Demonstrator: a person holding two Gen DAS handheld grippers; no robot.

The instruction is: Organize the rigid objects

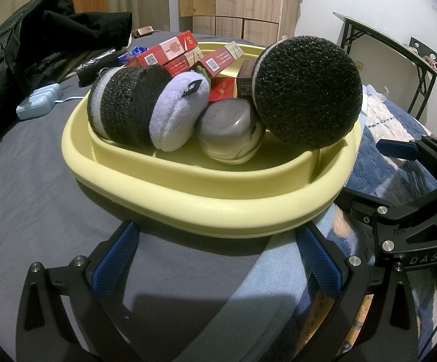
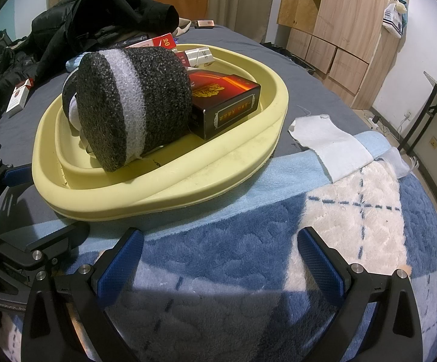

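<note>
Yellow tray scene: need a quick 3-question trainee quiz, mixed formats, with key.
1. True or false: the left gripper is shut on the yellow tray.
2. What lies between the two black foam cylinders in the left wrist view? A) grey rounded case B) a mug C) a spoon
3. Fill in: in the right wrist view, the dark box lies ___ the tray, touching a foam cylinder.

Key: 1 false, both grippers are open and hold nothing; 2 A, the grey rounded case; 3 inside.

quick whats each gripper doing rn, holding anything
Left gripper: open, holding nothing, just short of the yellow tray.
Right gripper: open, holding nothing, over the blue blanket.
</note>
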